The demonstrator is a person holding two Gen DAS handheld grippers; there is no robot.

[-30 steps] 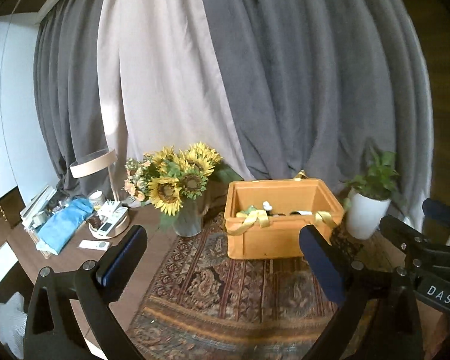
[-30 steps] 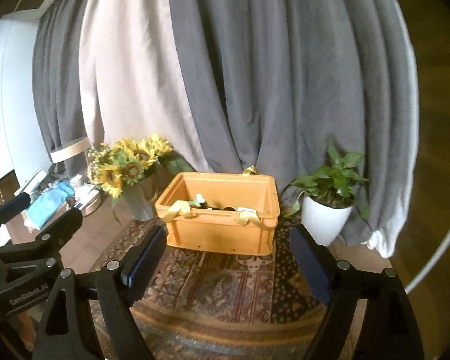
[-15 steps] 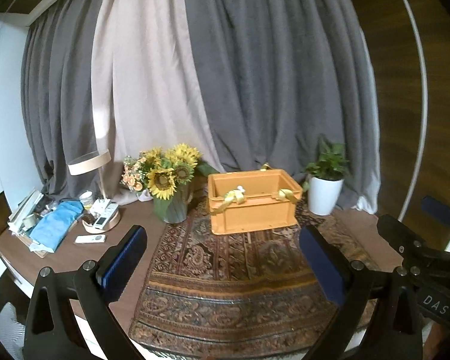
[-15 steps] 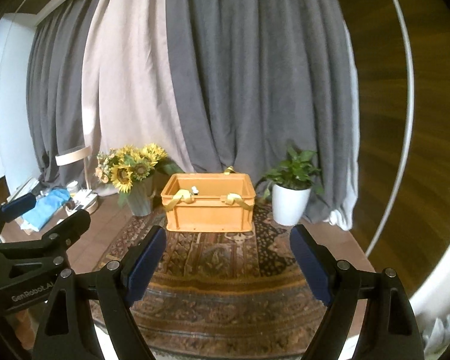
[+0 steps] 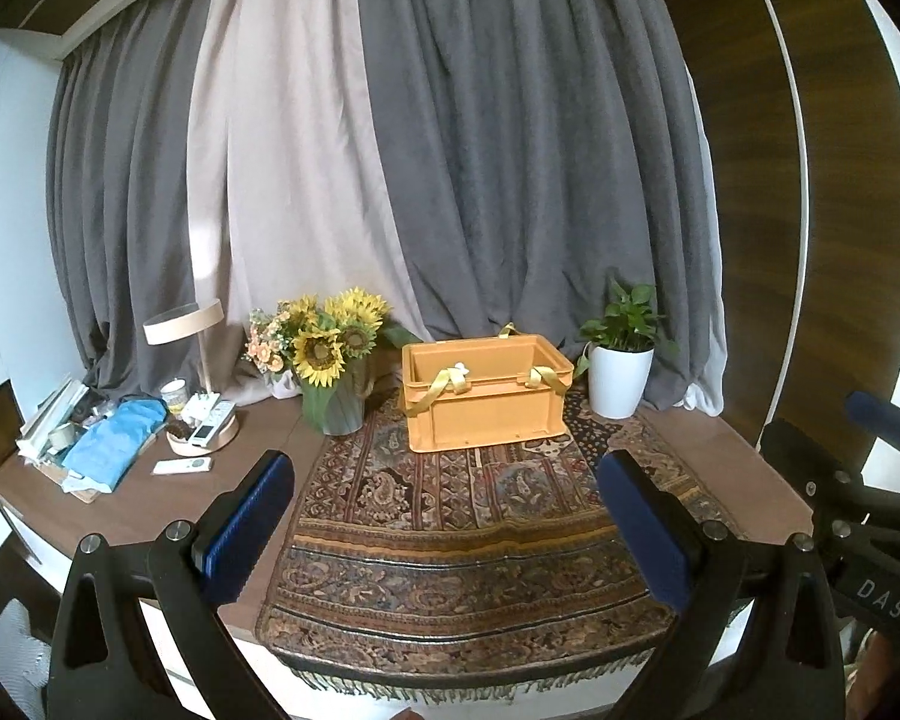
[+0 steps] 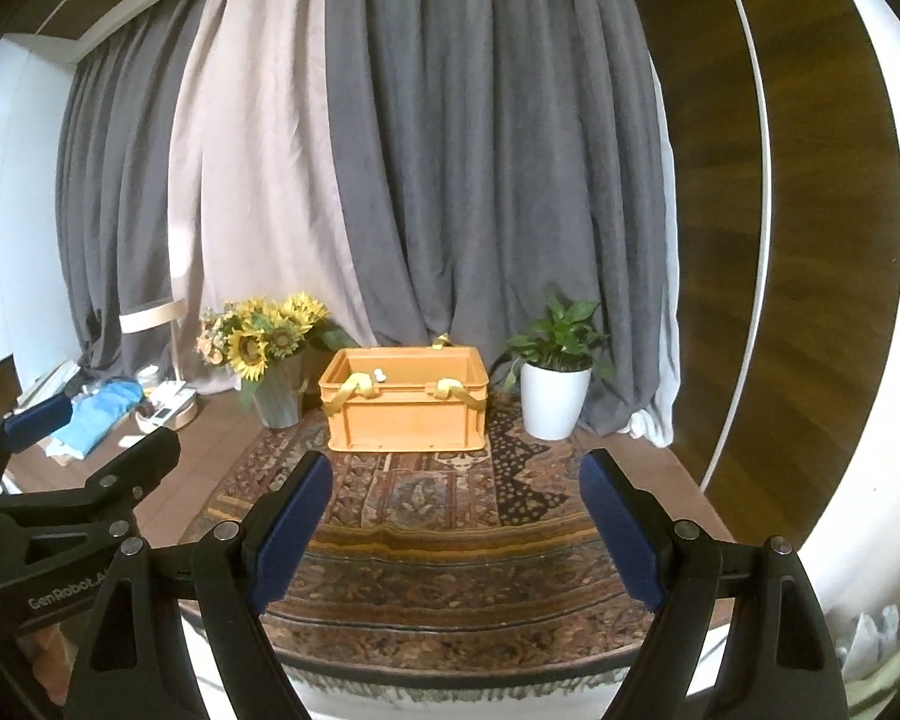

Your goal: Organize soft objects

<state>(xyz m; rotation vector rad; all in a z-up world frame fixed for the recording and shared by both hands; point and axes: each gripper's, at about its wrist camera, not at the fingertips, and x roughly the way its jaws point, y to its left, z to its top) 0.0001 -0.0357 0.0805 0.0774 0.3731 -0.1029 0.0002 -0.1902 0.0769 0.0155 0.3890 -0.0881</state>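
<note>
An orange plastic crate (image 5: 486, 399) stands at the back of a patterned rug (image 5: 462, 540) on the table. Yellow straps (image 5: 444, 387) hang over its front rim, and something small and white shows inside it. The crate also shows in the right wrist view (image 6: 405, 402). My left gripper (image 5: 447, 516) is open and empty, well in front of the crate above the rug's near part. My right gripper (image 6: 456, 519) is open and empty too, to the right of the left one.
A vase of sunflowers (image 5: 330, 360) stands left of the crate, a potted plant in a white pot (image 5: 621, 369) right of it. A lamp (image 5: 186, 324), a tray with remotes (image 5: 204, 432) and a blue cloth (image 5: 114, 441) lie at the left. Curtains hang behind.
Both grippers have pulled back from the crate, which now looks smaller and farther away. The table's front edge and rug fringe have come into view. Both stay open.
</note>
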